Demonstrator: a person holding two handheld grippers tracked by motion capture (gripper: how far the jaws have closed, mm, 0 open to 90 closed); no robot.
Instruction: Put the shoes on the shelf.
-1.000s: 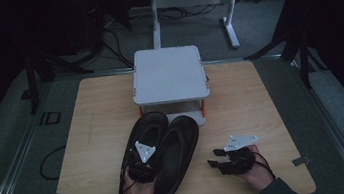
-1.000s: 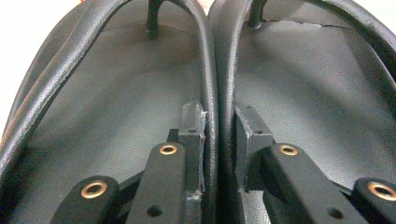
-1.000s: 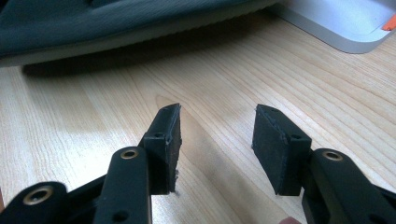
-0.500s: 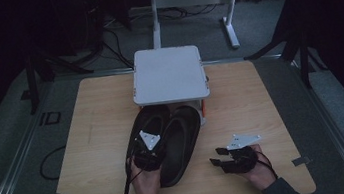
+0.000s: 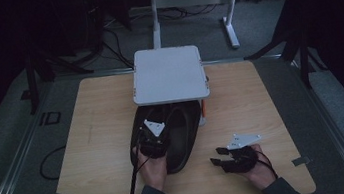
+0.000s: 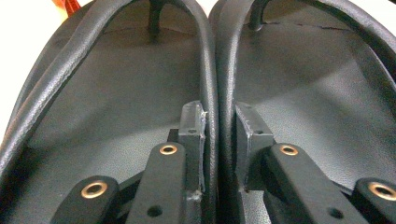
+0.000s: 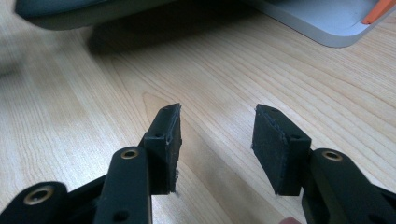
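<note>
The pair of black sandals [image 5: 175, 137] sits side by side in the middle of the table [image 5: 99, 137], toes tucked under the near edge of the white stand [image 5: 169, 74], heels pointing back at you. Your left gripper [image 5: 148, 133] has both of them at once — in the left gripper view the two inner rims [image 6: 217, 93] are squeezed together between the pads [image 6: 194, 126], one pad inside each sandal, so the jaws are clamped on those rims and nothing else. You can see the toe posts up at the top of that view, plus a bit of orange from the stand's leg in the top left corner. In the high view that gripper sits over the left sandal, with your left hand [image 5: 153, 167] just behind the heels and its cable trailing off the near edge of the table. Your right gripper [image 5: 220, 155] is well off to the right of the sandals, low over bare wood, jaws pointing left toward them. Its fingers [image 7: 164, 140] are apart with only table between them — not touching anything. In the right gripper view the stand's grey base [image 7: 322, 18] runs across the top right with an orange bit at the corner, and a blurry dark sandal edge shows top left.
</note>
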